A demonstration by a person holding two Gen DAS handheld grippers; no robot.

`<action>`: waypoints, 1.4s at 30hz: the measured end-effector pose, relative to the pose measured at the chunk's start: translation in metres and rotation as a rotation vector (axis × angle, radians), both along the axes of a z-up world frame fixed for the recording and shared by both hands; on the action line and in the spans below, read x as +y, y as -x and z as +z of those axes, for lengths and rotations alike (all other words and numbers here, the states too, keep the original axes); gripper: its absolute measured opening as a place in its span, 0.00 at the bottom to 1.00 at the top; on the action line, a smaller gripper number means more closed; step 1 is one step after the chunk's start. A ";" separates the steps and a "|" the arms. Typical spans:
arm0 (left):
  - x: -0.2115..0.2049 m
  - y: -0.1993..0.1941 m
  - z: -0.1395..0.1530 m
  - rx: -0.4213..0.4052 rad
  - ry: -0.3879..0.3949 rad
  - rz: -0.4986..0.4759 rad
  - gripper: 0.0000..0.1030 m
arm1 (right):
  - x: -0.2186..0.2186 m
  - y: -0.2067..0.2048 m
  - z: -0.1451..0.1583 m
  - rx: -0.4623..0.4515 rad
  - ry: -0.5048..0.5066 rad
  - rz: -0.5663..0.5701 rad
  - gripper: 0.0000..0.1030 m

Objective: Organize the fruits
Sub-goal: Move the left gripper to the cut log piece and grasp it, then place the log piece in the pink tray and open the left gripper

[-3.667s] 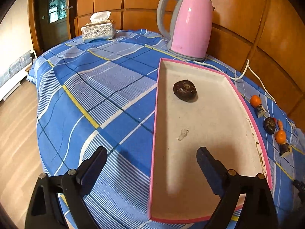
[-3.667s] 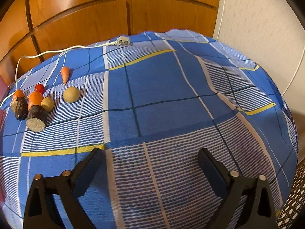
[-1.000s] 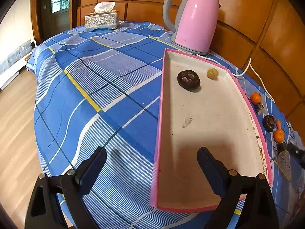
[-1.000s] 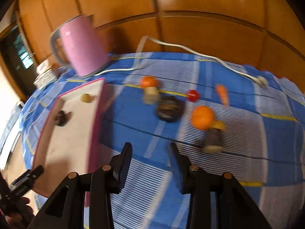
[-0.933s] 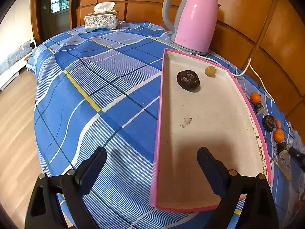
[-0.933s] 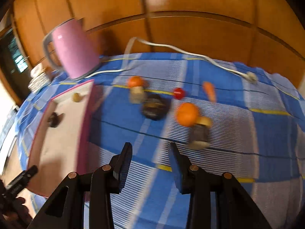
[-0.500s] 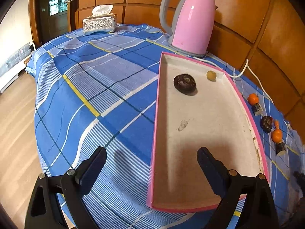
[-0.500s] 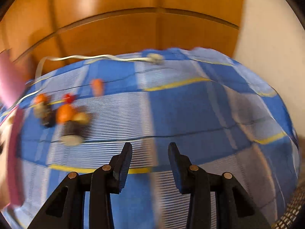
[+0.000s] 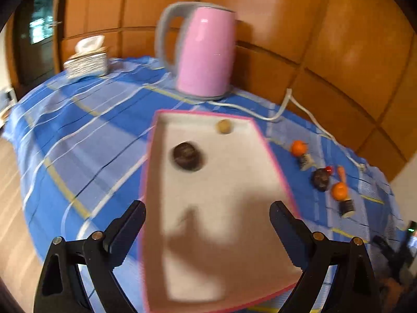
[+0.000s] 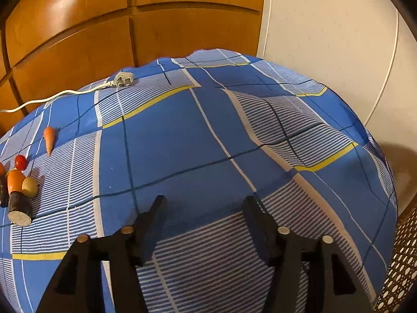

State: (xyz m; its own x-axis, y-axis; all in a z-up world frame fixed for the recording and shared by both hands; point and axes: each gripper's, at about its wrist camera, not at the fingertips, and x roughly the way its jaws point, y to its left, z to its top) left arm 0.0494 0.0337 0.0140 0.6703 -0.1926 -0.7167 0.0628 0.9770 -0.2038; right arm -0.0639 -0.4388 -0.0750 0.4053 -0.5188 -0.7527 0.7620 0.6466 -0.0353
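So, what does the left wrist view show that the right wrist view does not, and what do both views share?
Only the left wrist view shows the pink kettle, the tissue box and the pink-rimmed tray, which holds a dark round fruit and a small tan ball.

Only the right wrist view shows the white plug, a white wall and the bare right part of the table.

Both share the blue checked cloth, the wooden panels, the white cable, the small carrot, the red ball and an orange fruit.
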 end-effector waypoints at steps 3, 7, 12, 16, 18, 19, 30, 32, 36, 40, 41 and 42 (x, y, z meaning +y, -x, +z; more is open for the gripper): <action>-0.017 -0.016 0.005 0.013 0.020 -0.052 0.93 | 0.001 0.001 -0.001 0.003 0.007 0.003 0.66; -0.046 -0.031 0.009 0.038 0.027 -0.133 0.88 | 0.003 0.001 -0.002 0.004 0.011 0.004 0.67; -0.088 -0.055 0.010 0.068 0.045 -0.233 0.70 | 0.002 -0.003 -0.002 0.008 0.015 0.006 0.70; -0.128 -0.080 0.007 0.090 0.048 -0.306 0.59 | 0.003 -0.004 -0.003 0.008 0.017 0.007 0.70; -0.141 -0.091 0.002 0.105 0.046 -0.305 0.59 | 0.003 -0.004 -0.003 0.009 0.017 0.007 0.70; -0.149 -0.098 -0.002 0.115 0.047 -0.305 0.59 | 0.003 -0.004 -0.003 0.009 0.017 0.007 0.70; -0.190 -0.153 -0.042 0.252 0.075 -0.233 0.56 | 0.003 -0.004 -0.003 0.010 0.019 0.009 0.71; -0.197 -0.160 -0.047 0.261 0.073 -0.226 0.56 | 0.003 -0.004 -0.003 0.010 0.020 0.008 0.71; -0.206 -0.172 -0.065 0.311 0.092 -0.234 0.37 | 0.003 -0.004 -0.003 0.010 0.020 0.009 0.71; -0.205 -0.165 -0.061 0.285 0.091 -0.251 0.36 | 0.003 -0.004 -0.003 0.010 0.021 0.010 0.71; -0.201 -0.162 -0.058 0.278 0.103 -0.258 0.36 | 0.003 -0.004 -0.003 0.011 0.022 0.010 0.71; -0.198 -0.159 -0.056 0.273 0.113 -0.264 0.36 | 0.003 -0.004 -0.003 0.011 0.023 0.010 0.71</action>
State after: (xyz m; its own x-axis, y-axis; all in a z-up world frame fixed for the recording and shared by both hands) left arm 0.2082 -0.1648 -0.0420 0.3748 -0.4208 -0.8261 0.2379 0.9049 -0.3530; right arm -0.0600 -0.4362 -0.0780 0.4020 -0.5319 -0.7453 0.7549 0.6531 -0.0590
